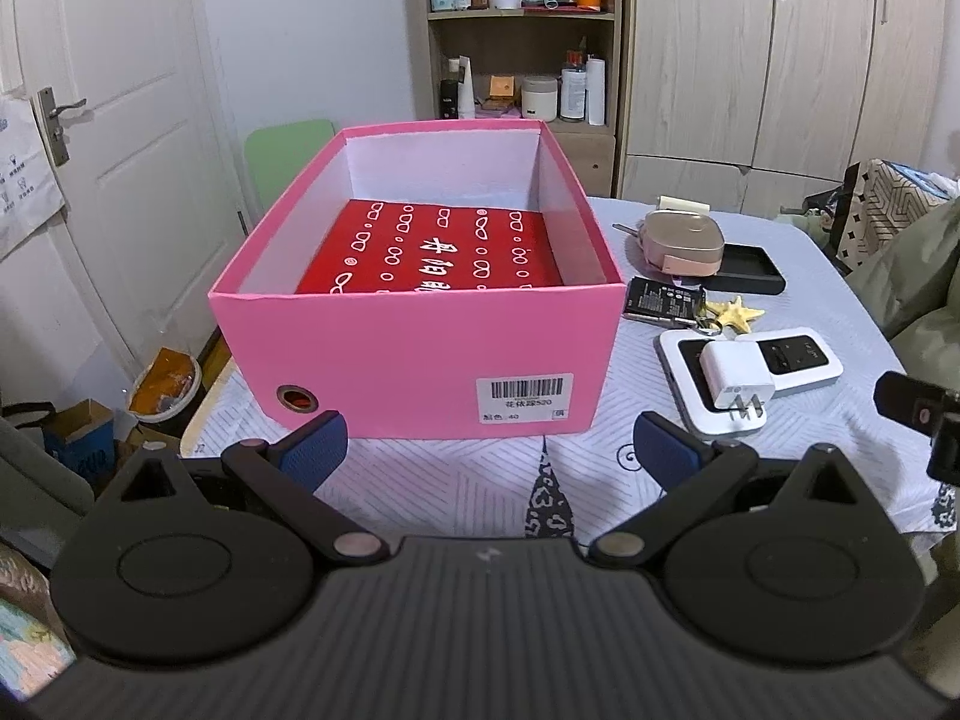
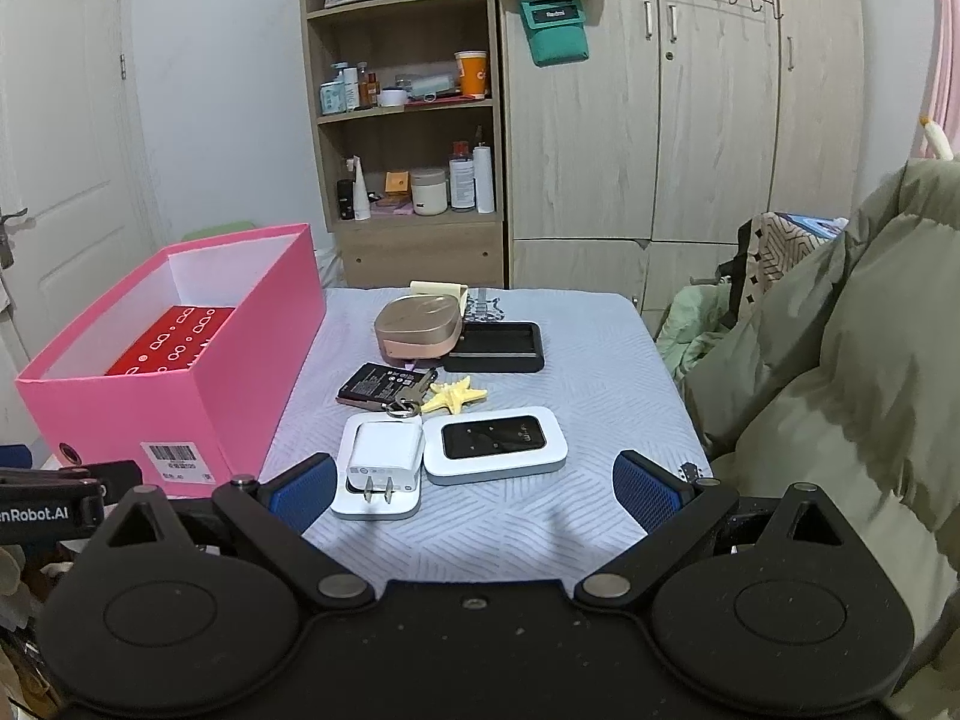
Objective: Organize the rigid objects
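Organizing task at an early stage. The pink box (image 1: 414,324) stands open on the left half of the table (image 2: 600,360) and holds only a red packet (image 1: 432,246) lying flat on its floor; none of the loose items appears to be inside yet. Still to be sorted, on the cloth right of the box: a white charger (image 2: 384,450) resting on a white slab (image 2: 375,504), a white pocket router (image 2: 495,441) just beside it, keys (image 2: 414,393) touching a yellow starfish (image 2: 459,393), a black battery (image 2: 375,384), a gold case (image 2: 417,327) and a black tray (image 2: 495,348) at the far end. The left gripper (image 1: 489,450) faces the box's near wall, fingers apart and empty; the right gripper (image 2: 474,489) hangs before the charger and router, fingers likewise apart and empty. Bare cloth lies near and right of the items, giving approach room; a quilted green coat (image 2: 840,360) crowds the table's right edge.
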